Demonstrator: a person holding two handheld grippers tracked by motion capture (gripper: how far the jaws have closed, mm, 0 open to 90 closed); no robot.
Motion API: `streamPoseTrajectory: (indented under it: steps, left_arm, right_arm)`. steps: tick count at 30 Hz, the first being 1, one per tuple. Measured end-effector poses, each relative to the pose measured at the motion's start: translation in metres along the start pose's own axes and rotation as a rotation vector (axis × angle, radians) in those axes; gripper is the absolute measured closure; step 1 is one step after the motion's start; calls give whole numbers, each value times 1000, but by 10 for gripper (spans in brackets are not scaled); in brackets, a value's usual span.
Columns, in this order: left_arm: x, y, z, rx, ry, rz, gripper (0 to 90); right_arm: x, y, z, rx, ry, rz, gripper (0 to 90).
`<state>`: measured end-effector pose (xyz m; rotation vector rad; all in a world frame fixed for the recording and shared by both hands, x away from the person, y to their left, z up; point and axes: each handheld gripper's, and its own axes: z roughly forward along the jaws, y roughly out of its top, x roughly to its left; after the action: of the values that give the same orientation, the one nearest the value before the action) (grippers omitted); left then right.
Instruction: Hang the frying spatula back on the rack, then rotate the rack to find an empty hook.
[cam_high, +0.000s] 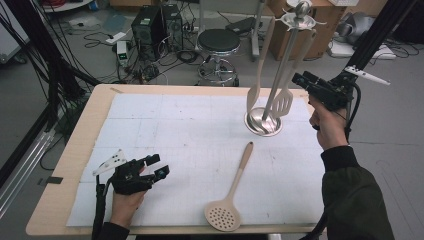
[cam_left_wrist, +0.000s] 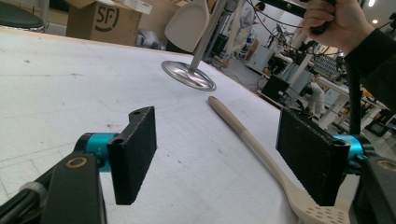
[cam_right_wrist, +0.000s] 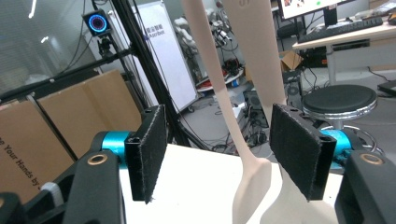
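A beige perforated skimmer (cam_high: 235, 192) lies flat on the white mat, its head toward the front edge. A metal utensil stand (cam_high: 263, 123) rises at the back right, with a beige spoon (cam_high: 254, 95) and a slotted turner (cam_high: 283, 102) hanging from its top. My left gripper (cam_high: 161, 165) rests open at the front left, a short way left of the skimmer. In the left gripper view the skimmer handle (cam_left_wrist: 243, 133) runs past the right pad (cam_left_wrist: 306, 158). My right gripper (cam_high: 301, 77) is held open in the air just right of the hanging turner. Both hanging handles (cam_right_wrist: 254, 56) pass between its pads.
The white mat (cam_high: 190, 135) covers most of the wooden table (cam_high: 75, 150). Behind the table are a black stool (cam_high: 218, 42), computer towers (cam_high: 155, 25) and floor cables. Black frame poles (cam_high: 380, 35) stand at the right and left sides.
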<state>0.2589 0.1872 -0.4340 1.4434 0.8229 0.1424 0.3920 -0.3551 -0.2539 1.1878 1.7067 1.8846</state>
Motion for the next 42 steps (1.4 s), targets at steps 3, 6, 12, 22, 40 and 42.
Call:
streamPoseTrajectory:
  steps: [3, 6, 12, 22, 40, 42]
  left_arm:
    - [0, 0, 0, -3, -1, -1, 295]
    - [0, 1, 0, -5, -1, 1, 295]
    - [0, 1, 0, -4, -4, 1, 295]
    - [0, 1, 1, 0, -3, 1, 295]
    - [2, 2, -3, -12, 4, -8, 295]
    - [4, 2, -5, -20, 8, -12, 294]
  right_arm:
    - [4, -1, -5, -46, -4, 1, 369]
    - [6, -5, -11, -132, -13, -1, 396]
    - [3, -4, -17, -197, -24, 8, 396]
    - [3, 1, -20, -293, -31, 26, 402]
    - [8, 23, -10, -371, -90, 53, 740]
    - [6, 23, -7, -378, -96, 62, 797]
